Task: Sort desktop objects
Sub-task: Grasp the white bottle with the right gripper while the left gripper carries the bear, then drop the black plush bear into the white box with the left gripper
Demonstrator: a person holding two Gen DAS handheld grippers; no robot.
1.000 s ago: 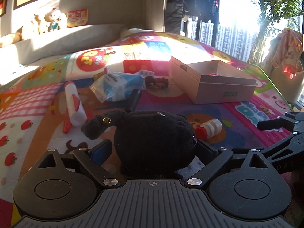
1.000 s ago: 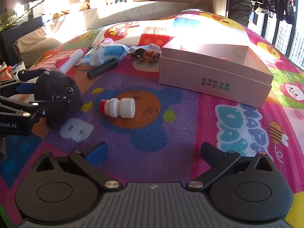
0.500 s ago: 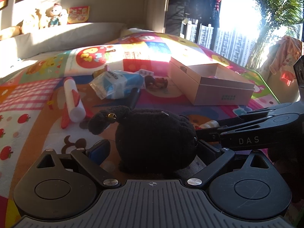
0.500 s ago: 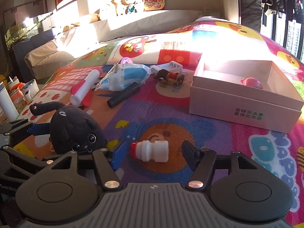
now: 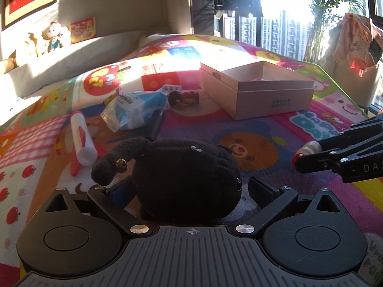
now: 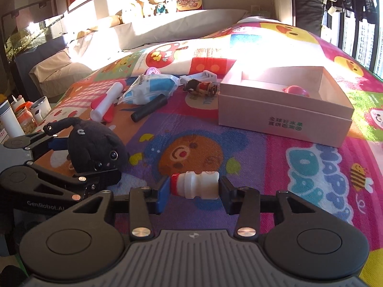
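Observation:
A small white bottle point(image 6: 195, 187) with a red cap lies crosswise between the pads of my right gripper point(image 6: 194, 187). The jaws are closing, and the pads press on its cap and its base. In the left wrist view the right gripper point(image 5: 308, 153) comes in from the right with the bottle point(image 5: 311, 146) at its tips. My left gripper point(image 5: 189, 189) stands wide around a black plush toy point(image 5: 186, 179) on the mat, with a gap at the right finger. The right wrist view shows the plush point(image 6: 95, 147) between the left gripper's point(image 6: 81, 157) fingers. An open pink box point(image 6: 284, 119) holds a pink item point(image 6: 295, 90).
Beyond the plush lie a white and red tube point(image 6: 105, 102), a blue and white packet point(image 6: 150, 91), a black cylinder point(image 6: 148, 107) and a small figurine point(image 6: 203, 87). Cups and jars point(image 6: 24, 117) stand off the mat's left edge. A clothes-draped stand point(image 5: 354, 47) is far right.
My right gripper moved in over the white bottle and closed on its two ends. The left gripper stayed around the plush, rolled slightly, and its right finger now shows a gap.

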